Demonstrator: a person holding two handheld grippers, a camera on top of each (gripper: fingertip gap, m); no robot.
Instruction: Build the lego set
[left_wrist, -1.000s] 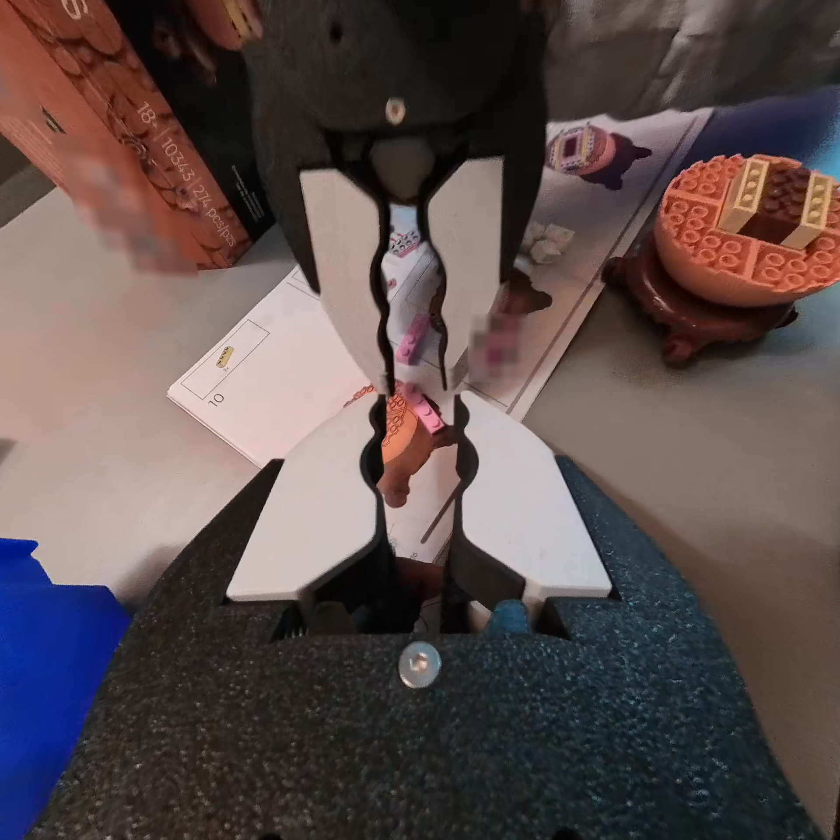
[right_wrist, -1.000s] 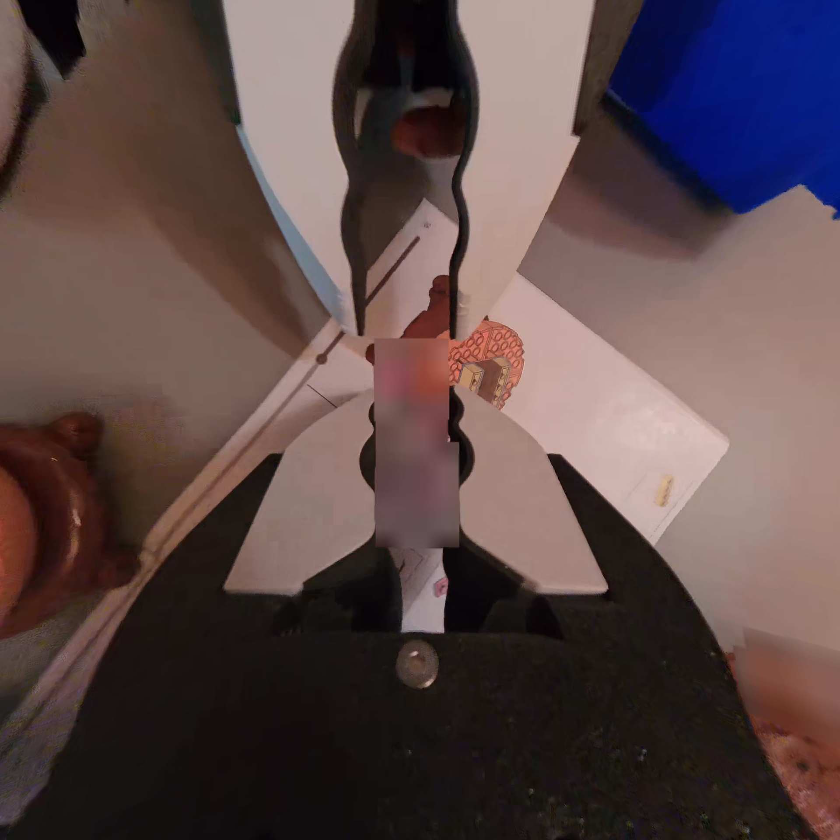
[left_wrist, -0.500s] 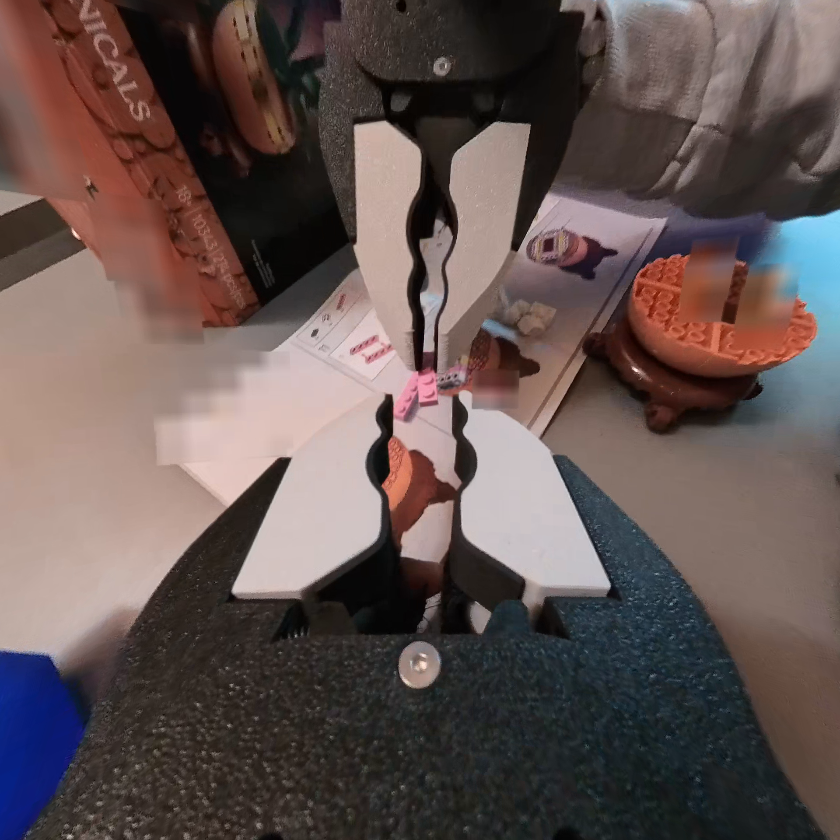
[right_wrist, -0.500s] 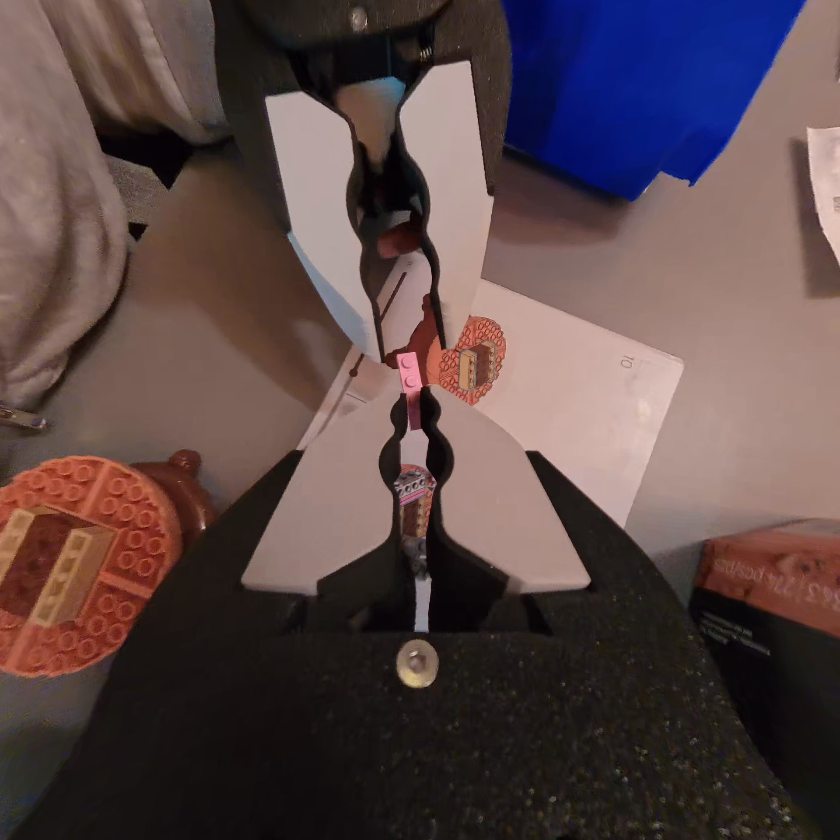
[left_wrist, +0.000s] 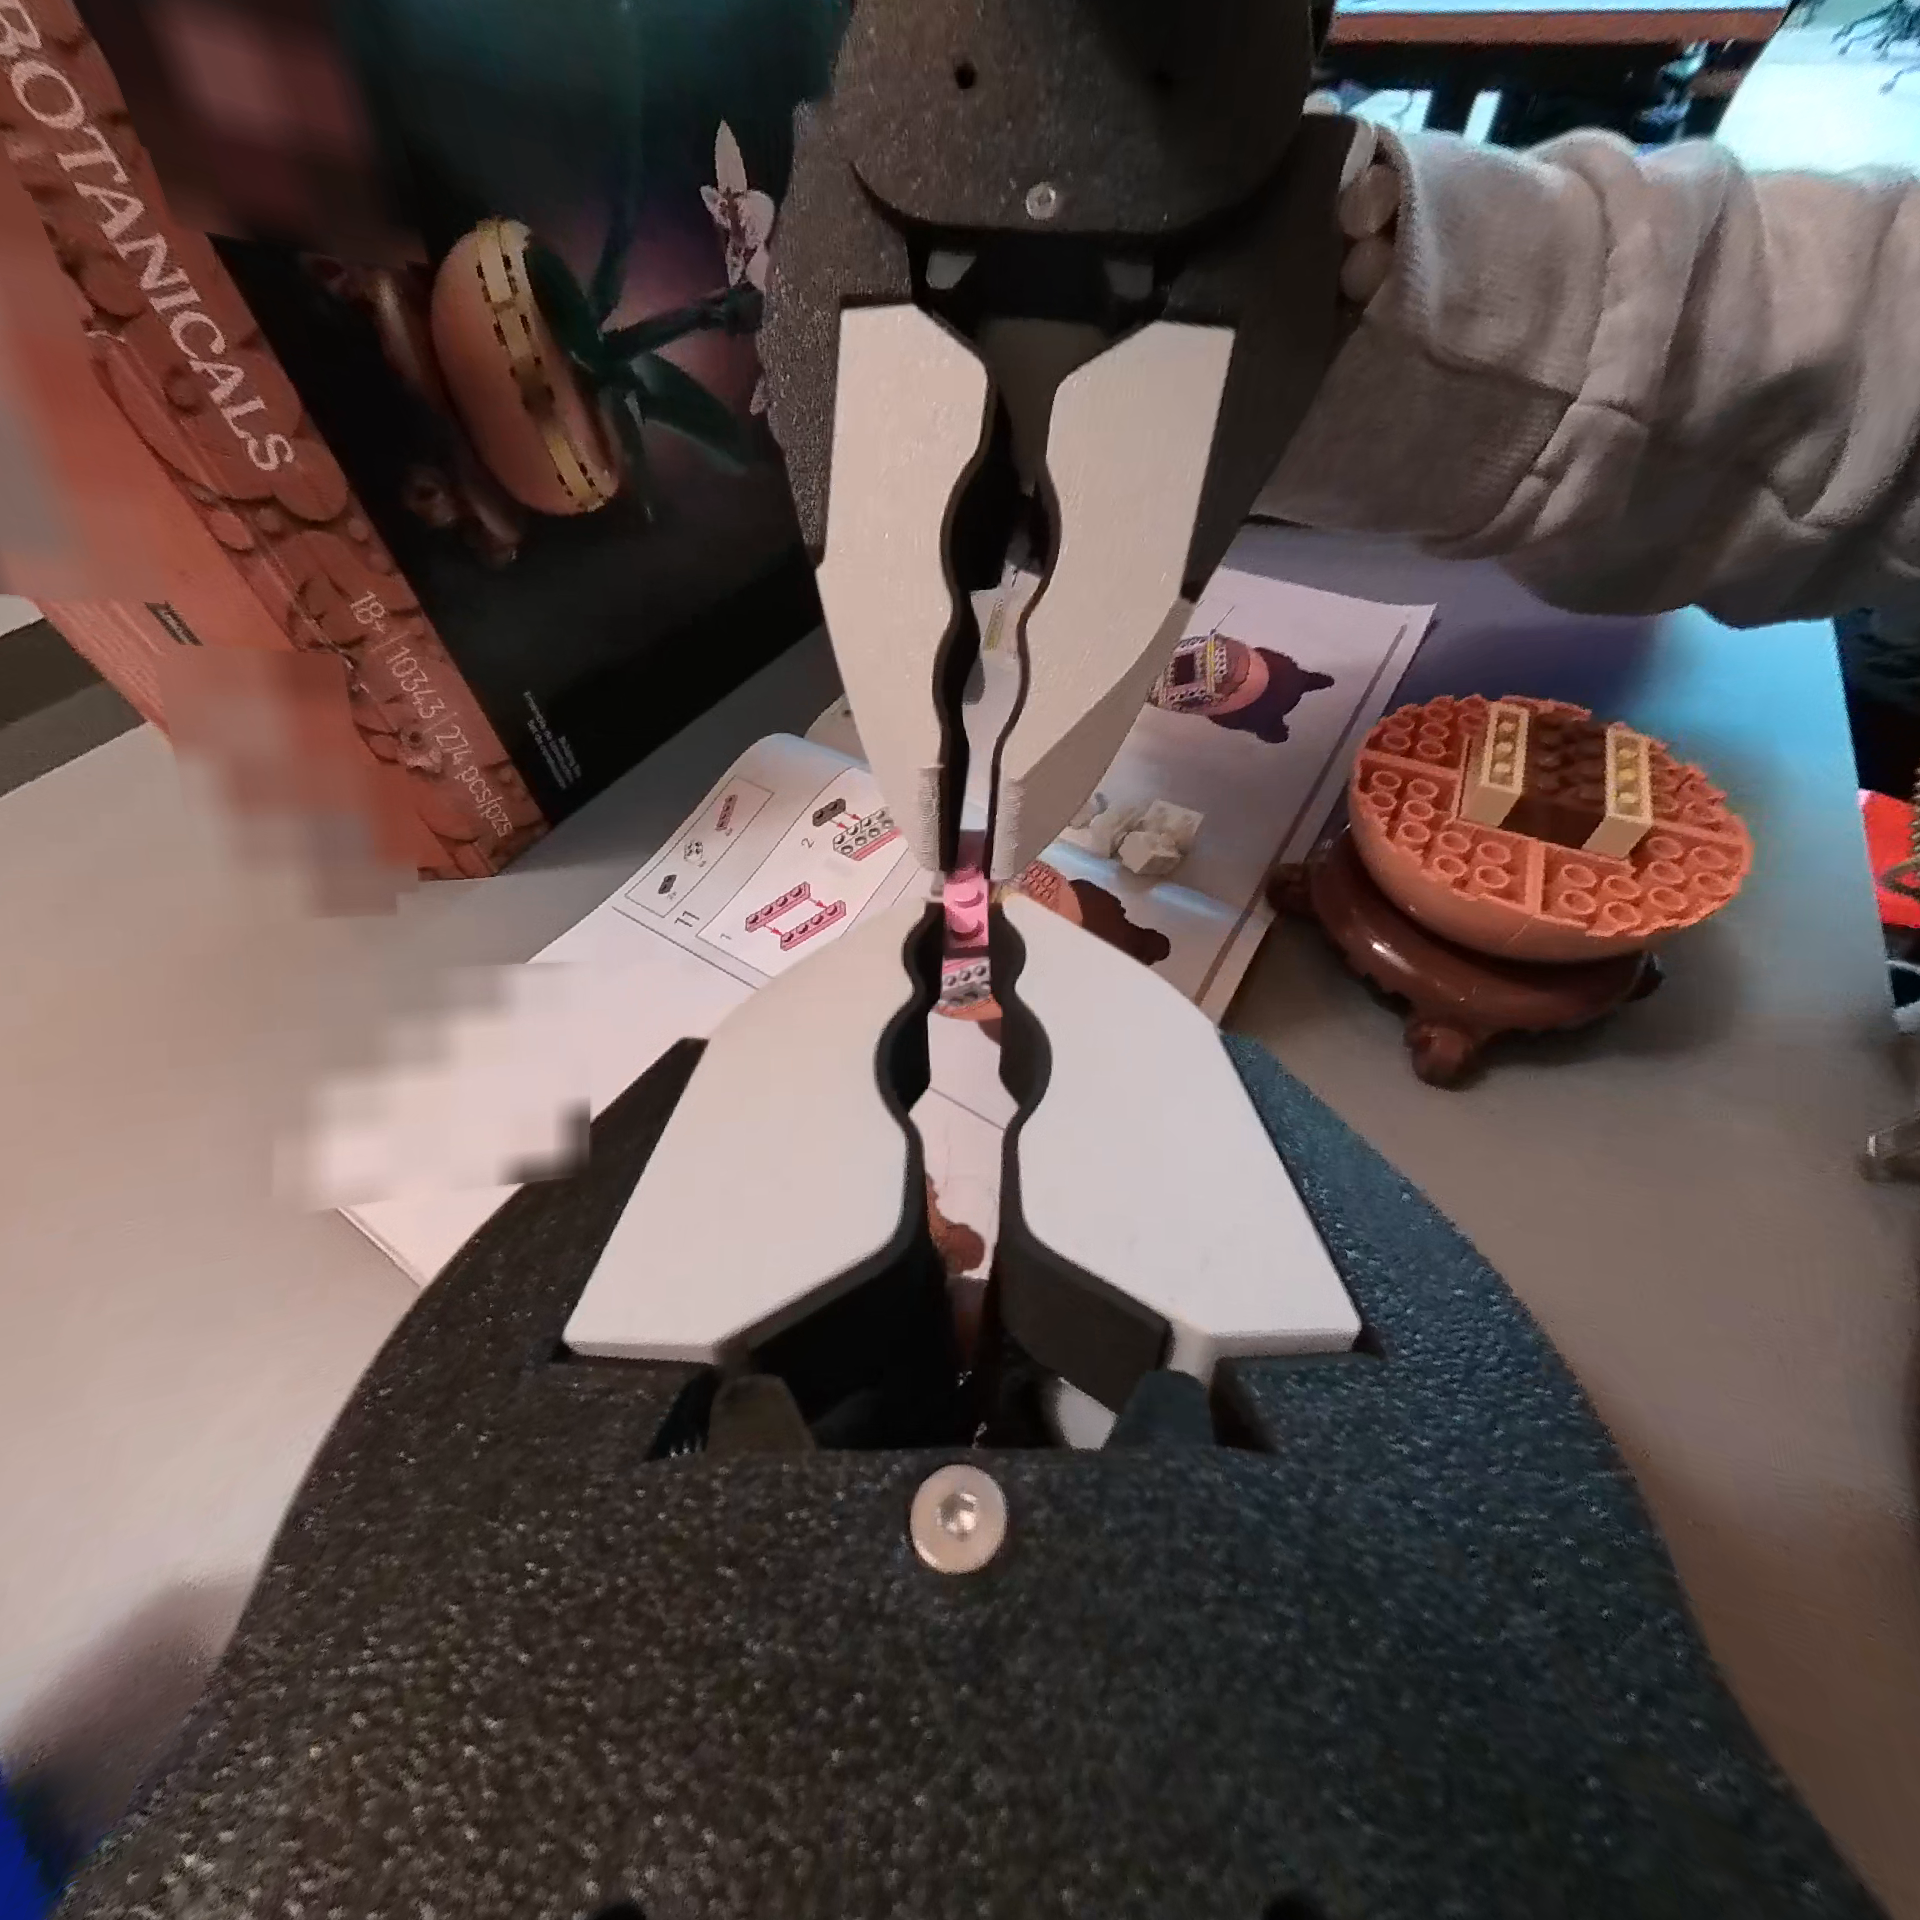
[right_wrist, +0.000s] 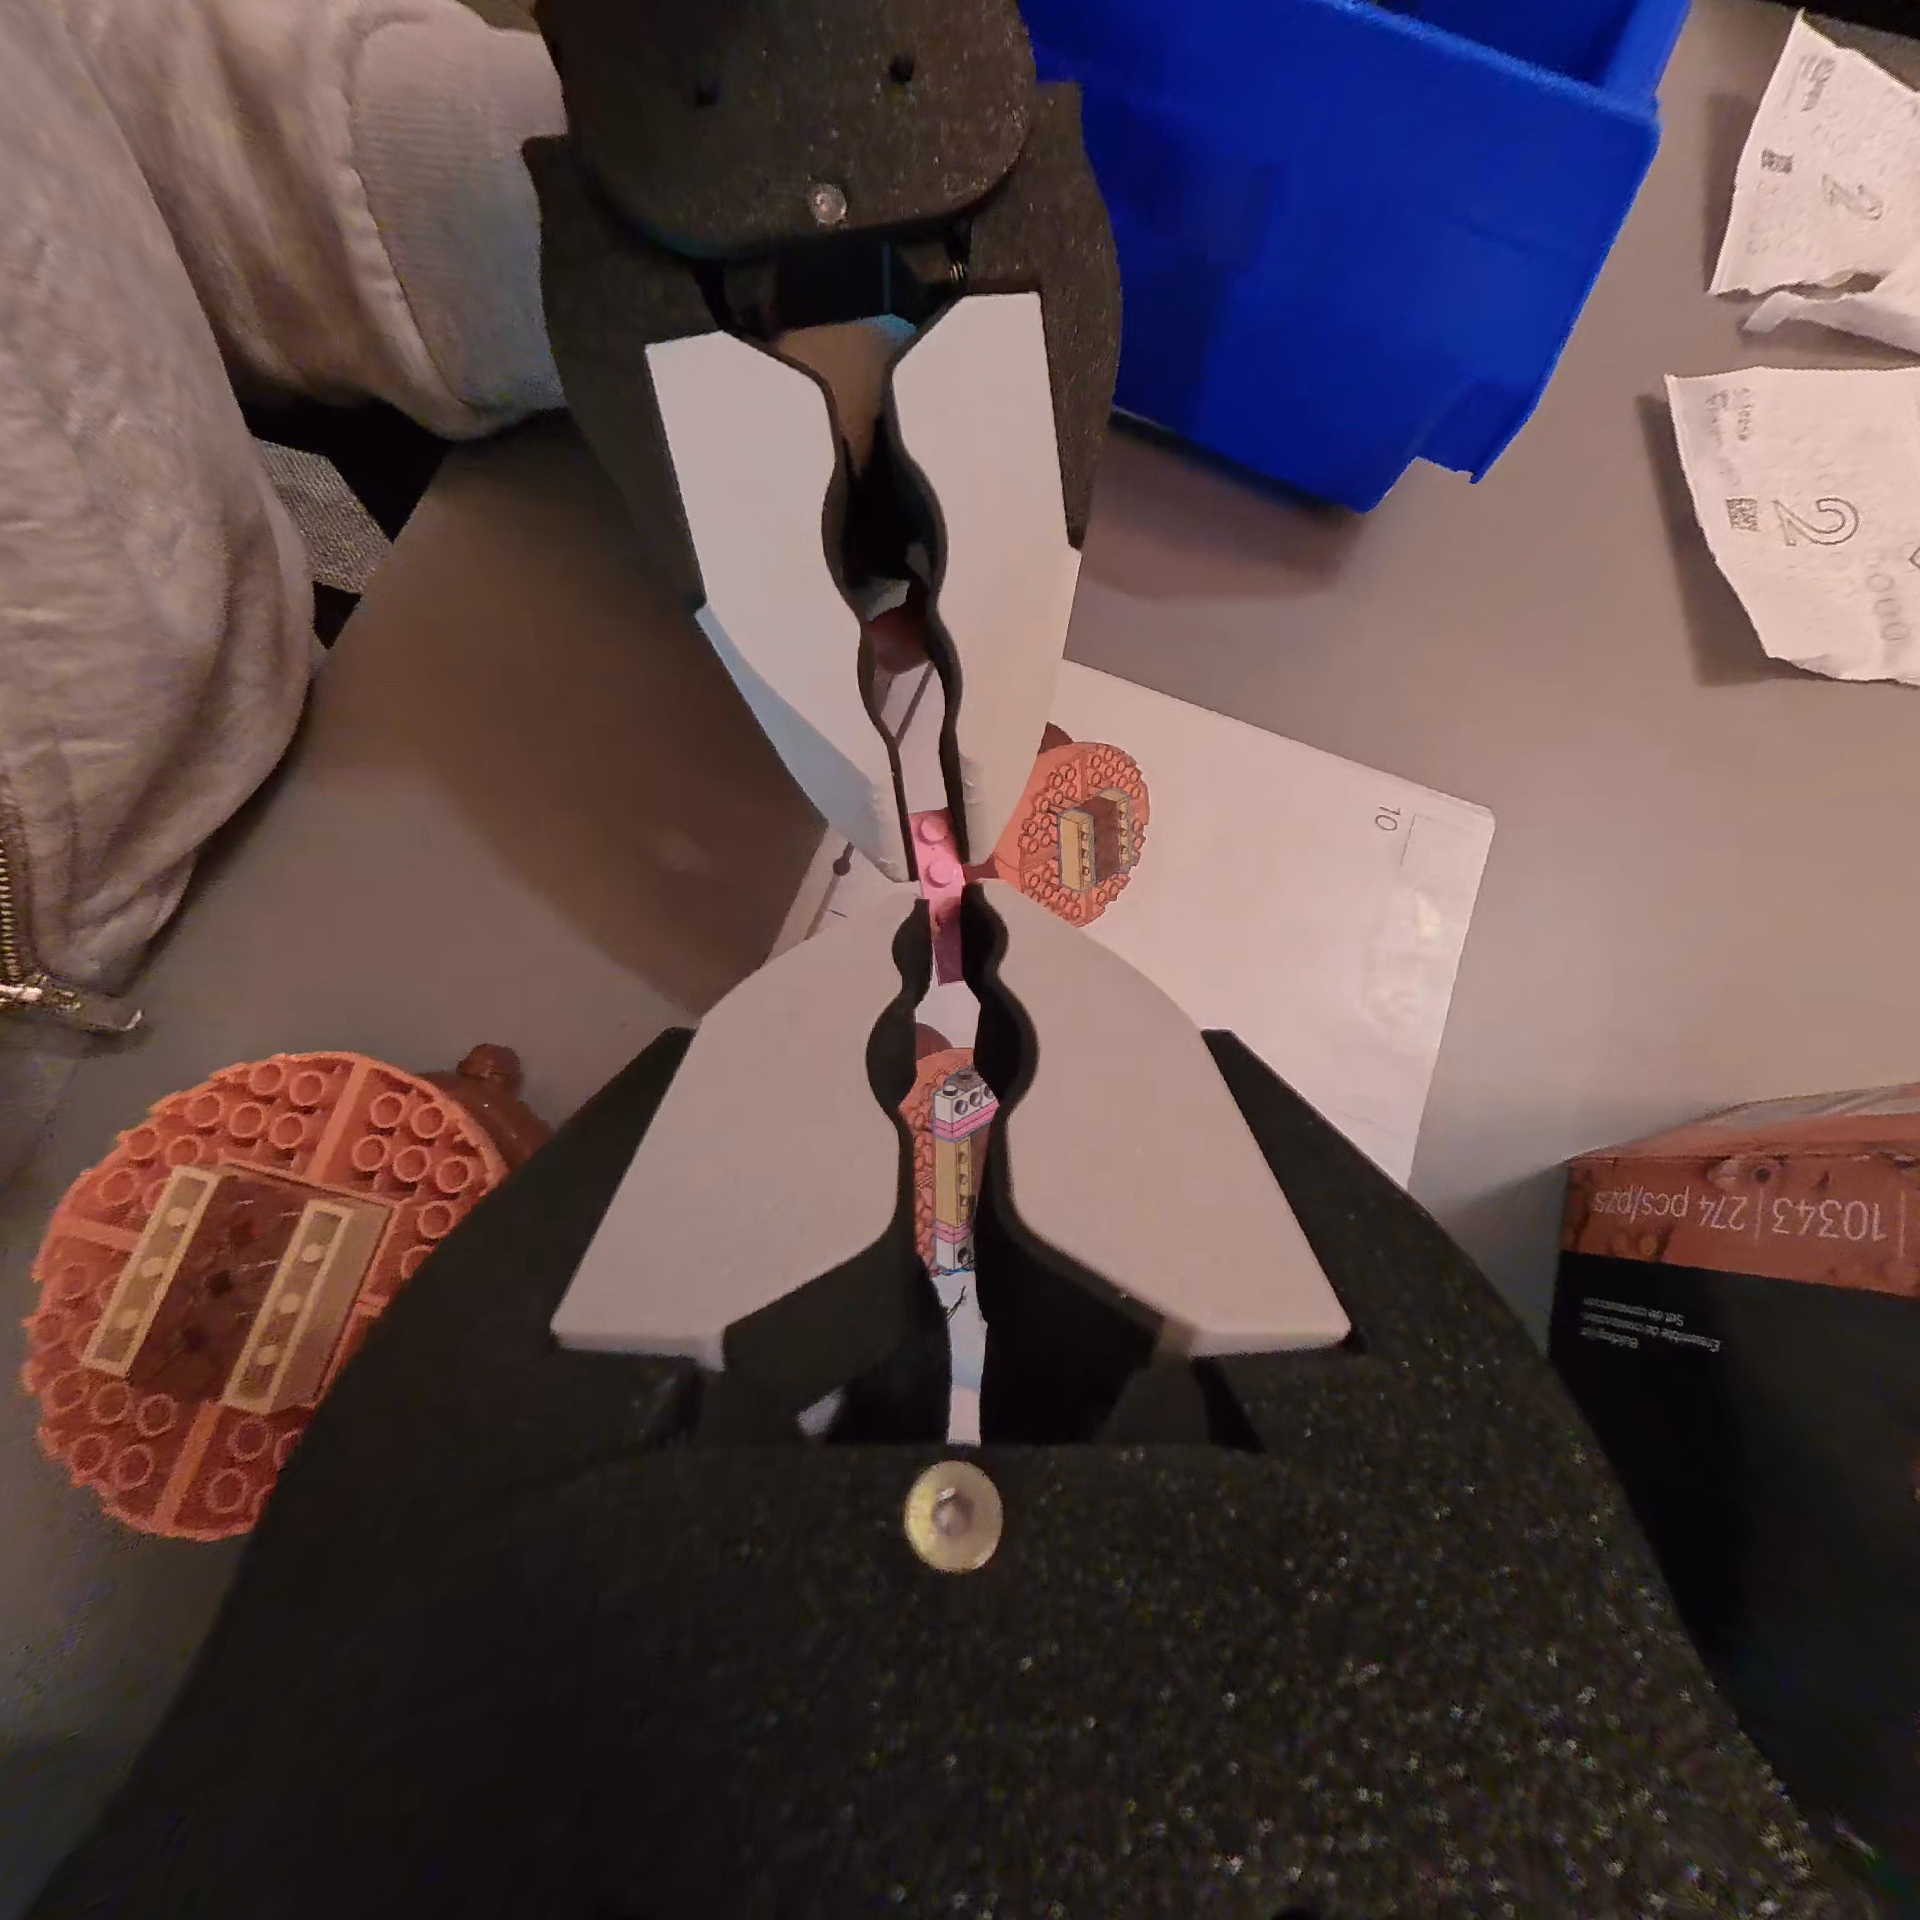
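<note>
Pink plate (right_wrist: 940, 871) between both jaws.

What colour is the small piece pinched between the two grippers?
Pink: the small piece, clearest in the right wrist view.

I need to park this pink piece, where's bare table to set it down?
Bare grey table lies between the sleeve and instruction booklet, and between booklet and blue bin. Crowded: around the round model, box, paper scraps.
</note>
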